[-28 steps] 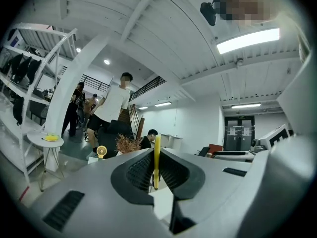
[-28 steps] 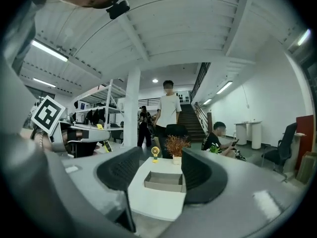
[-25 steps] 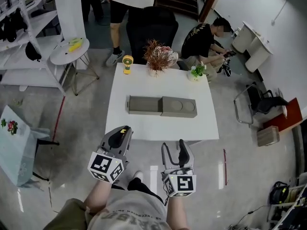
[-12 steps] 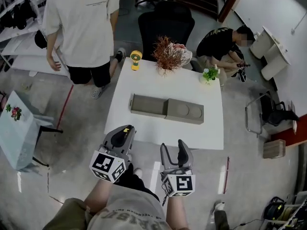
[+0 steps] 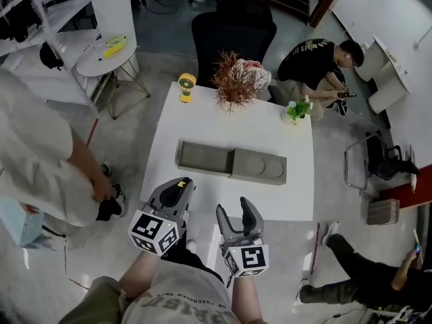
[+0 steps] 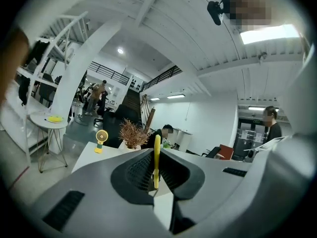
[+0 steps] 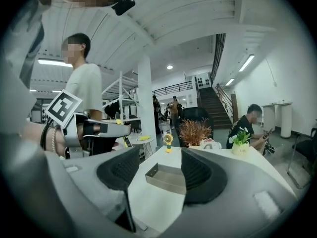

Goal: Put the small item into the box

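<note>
We have the thin yellow item [image 6: 157, 160] pinched edge-on in the clenched jaws of the left gripper [image 5: 178, 186], at the near edge of the white table [image 5: 202, 123]. Just beside it, the right gripper [image 5: 233, 212] hangs with jaws apart and nothing between them. The open grey box [image 5: 202, 158] lies mid-table, ahead of both.

Hand-held rig: left gripper [image 5: 177, 187], right gripper [image 5: 234, 206], grey moulded shells, black ribbed pads [image 7: 200, 175]. Cube [image 5: 156, 232] behind each: white faces, black square markers. Wearer: greyish tee [image 5: 182, 306], olive trousers [image 5: 94, 302].
</note>
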Demonstrator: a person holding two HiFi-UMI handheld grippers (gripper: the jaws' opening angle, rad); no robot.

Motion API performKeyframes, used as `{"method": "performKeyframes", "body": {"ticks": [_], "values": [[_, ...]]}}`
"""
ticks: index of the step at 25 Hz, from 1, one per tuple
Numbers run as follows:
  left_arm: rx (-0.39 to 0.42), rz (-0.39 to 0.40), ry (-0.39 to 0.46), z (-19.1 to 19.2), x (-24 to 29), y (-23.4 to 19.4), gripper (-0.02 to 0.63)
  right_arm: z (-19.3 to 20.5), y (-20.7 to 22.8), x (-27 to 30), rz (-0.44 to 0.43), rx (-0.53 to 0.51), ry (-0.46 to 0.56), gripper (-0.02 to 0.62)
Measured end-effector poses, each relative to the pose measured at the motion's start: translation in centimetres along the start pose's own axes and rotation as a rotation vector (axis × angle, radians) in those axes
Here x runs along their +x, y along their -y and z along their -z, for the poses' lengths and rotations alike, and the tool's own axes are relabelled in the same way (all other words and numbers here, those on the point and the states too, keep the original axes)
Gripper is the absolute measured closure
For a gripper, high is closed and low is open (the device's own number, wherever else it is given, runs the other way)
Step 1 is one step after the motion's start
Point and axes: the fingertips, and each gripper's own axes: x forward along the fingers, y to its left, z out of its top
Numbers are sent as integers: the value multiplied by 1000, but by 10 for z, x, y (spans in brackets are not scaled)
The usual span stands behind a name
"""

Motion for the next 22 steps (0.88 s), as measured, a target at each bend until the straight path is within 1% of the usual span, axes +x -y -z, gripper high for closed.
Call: {"method": "performKeyframes", "body": {"ticks": [6,9,12,14,18,22], "values": [[-63,53,-35,-8,47,-21,575,-8,6,52,-60,-24,-22,341],[-105,81,-51,-11,66,-33,575,-3,5,81,-95,-39,-73,341],[-119,117,-79,-11,83,-43,575,7,2,111,-131,-50,-136,341],[-145,146,-99,-10,91,-48,575,14,-2,129,-160,-59,-179,341],[-229,201,-144,-4,99,-56,575,24,-10,154,-203,-106,-244,341],[-364,226,-176,7,104,-66,575,26,-18,171,-236,-154,-299,342]]}}
